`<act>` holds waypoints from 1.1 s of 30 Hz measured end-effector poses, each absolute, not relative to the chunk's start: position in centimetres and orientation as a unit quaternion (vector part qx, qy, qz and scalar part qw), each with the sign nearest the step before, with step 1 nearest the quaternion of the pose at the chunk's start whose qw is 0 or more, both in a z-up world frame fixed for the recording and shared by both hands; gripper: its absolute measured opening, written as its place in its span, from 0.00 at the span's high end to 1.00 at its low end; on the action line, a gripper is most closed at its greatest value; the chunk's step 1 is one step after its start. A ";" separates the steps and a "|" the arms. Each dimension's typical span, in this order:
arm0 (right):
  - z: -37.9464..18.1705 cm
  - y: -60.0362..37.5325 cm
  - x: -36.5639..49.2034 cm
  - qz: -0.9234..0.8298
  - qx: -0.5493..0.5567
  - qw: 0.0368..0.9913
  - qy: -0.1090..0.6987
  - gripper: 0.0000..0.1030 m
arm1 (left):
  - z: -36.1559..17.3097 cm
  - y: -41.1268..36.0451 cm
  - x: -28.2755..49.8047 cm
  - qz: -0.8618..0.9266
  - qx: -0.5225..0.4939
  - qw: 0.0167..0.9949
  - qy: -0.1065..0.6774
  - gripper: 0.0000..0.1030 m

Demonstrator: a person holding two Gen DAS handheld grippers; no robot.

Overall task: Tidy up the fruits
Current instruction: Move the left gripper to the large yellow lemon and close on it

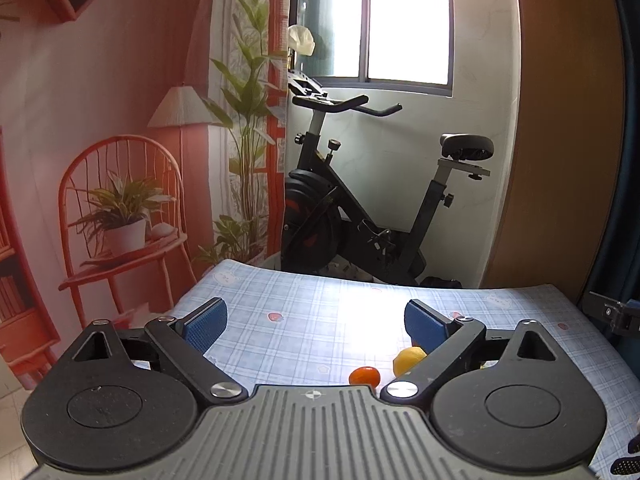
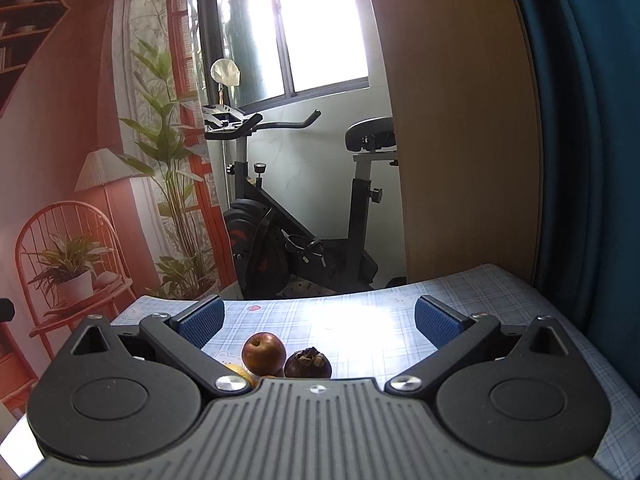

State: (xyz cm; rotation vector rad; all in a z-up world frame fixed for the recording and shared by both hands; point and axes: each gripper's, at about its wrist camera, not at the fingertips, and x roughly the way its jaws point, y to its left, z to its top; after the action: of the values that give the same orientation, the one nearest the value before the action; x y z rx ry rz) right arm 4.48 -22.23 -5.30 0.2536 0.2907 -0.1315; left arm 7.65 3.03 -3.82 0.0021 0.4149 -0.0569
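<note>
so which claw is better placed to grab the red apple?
Probably right. The right claw is open with the round red apple between its fingers, beside the dark purple mangosteen. The left claw shows no apple in its view.

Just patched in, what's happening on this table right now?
A person holds two grippers over the blue checked tablecloth, both open and empty. Ahead of the left gripper lie a small orange tangerine and a yellow lemon. Ahead of the right gripper sit a red apple and a dark purple mangosteen. No fruit is held.
</note>
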 end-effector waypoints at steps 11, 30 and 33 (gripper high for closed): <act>-8.8 -22.9 7.3 -0.020 0.064 0.980 0.186 0.00 | -7.1 0.6 12.0 -0.035 0.018 0.965 0.258 0.09; -17.9 -23.8 9.6 0.047 0.033 0.958 0.280 0.04 | -14.5 -5.2 15.5 -0.141 0.031 0.927 0.345 0.40; -18.6 -24.0 9.5 0.075 0.029 0.958 0.275 0.13 | -15.3 -5.7 16.1 -0.158 0.028 0.920 0.357 0.48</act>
State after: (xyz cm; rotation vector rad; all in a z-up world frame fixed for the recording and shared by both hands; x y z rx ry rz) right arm 9.51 -23.98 -18.57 0.0595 0.5583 0.1525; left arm 16.07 -5.70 -15.27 0.0577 0.7343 -0.3246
